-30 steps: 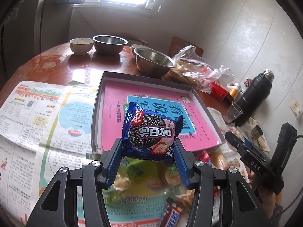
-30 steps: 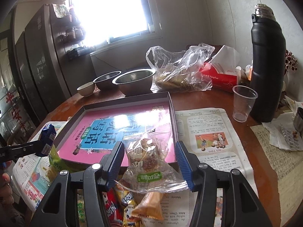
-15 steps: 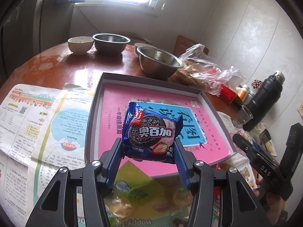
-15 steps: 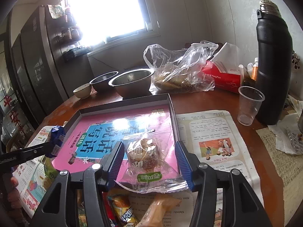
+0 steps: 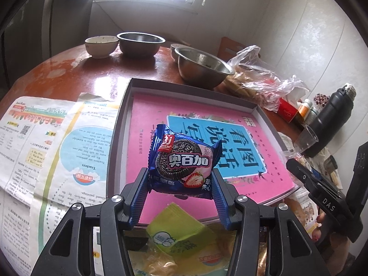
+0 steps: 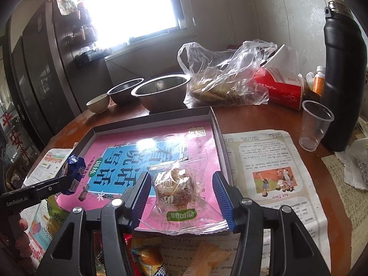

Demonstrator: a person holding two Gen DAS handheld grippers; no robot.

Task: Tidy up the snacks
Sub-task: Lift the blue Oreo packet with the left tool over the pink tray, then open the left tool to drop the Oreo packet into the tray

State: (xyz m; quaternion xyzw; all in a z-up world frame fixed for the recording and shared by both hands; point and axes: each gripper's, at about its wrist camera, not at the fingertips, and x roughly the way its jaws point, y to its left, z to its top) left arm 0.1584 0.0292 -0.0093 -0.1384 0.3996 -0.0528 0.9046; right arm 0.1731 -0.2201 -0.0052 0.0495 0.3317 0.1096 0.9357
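Note:
My left gripper (image 5: 179,173) is shut on a blue cookie packet (image 5: 184,161) with a strawberry picture and holds it above the near edge of a shallow grey tray (image 5: 125,105). The tray is lined with a pink and blue book cover. My right gripper (image 6: 180,177) is shut on a clear-wrapped pastry (image 6: 177,188) over the tray's (image 6: 217,126) near right corner. The right wrist view shows the left gripper (image 6: 66,181) and its blue packet (image 6: 74,168) at the tray's left side. Loose snacks, among them a green packet (image 5: 181,227), lie below both grippers.
Beyond the tray stand two steel bowls (image 6: 161,92) and a small ceramic bowl (image 5: 101,46). A plastic bag of food (image 6: 227,76), a red tissue box (image 6: 283,89), a clear cup (image 6: 315,124) and a black flask (image 6: 342,87) fill the right. Newspapers (image 5: 46,142) flank the tray.
Both grippers have moved forward with their packets and now hang over the tray's near part. The left one has also sunk a little.

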